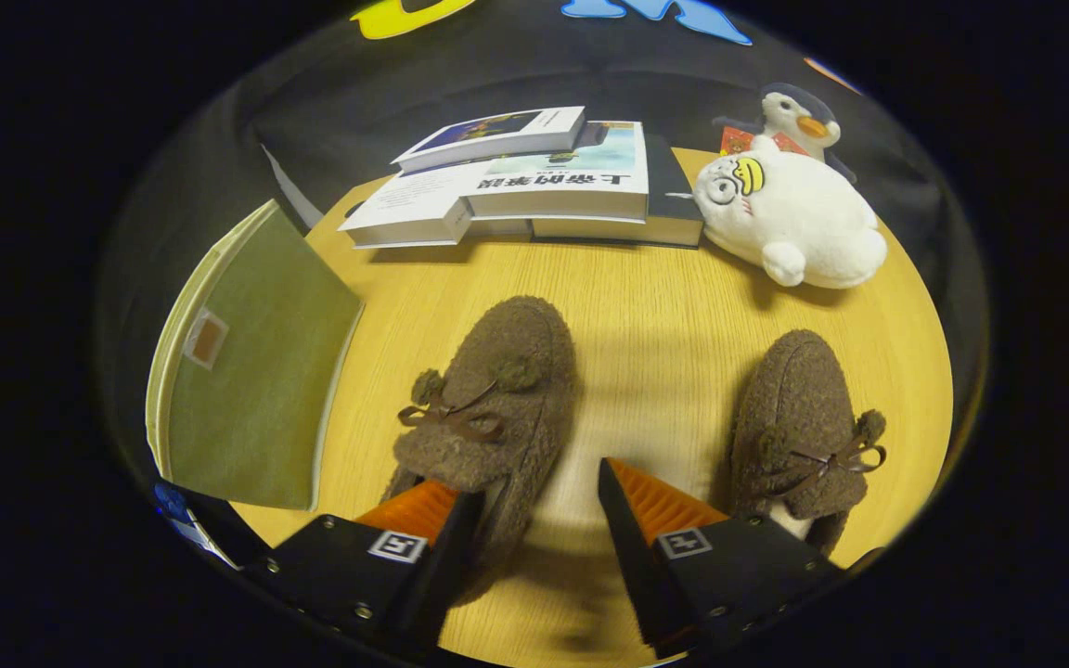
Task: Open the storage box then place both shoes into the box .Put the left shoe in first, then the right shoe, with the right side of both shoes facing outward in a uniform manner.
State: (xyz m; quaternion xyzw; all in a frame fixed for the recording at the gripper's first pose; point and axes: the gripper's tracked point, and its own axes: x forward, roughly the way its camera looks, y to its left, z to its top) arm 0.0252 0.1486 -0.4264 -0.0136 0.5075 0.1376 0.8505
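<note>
Fuzzy brown shoe [497,394] between parted tongs [534,506]

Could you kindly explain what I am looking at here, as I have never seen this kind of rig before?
This is a handheld gripper that a person carries; a camera rides on it and looks forward along its two fingers. Its jaws are open and hold nothing; the left finger is in front of the heel of the left shoe. The right shoe lies apart beside it on the wooden table. The green storage box stands left of the shoes, with its lid closed. Beyond them lie stacked books, a white plush toy and a penguin toy.
</note>
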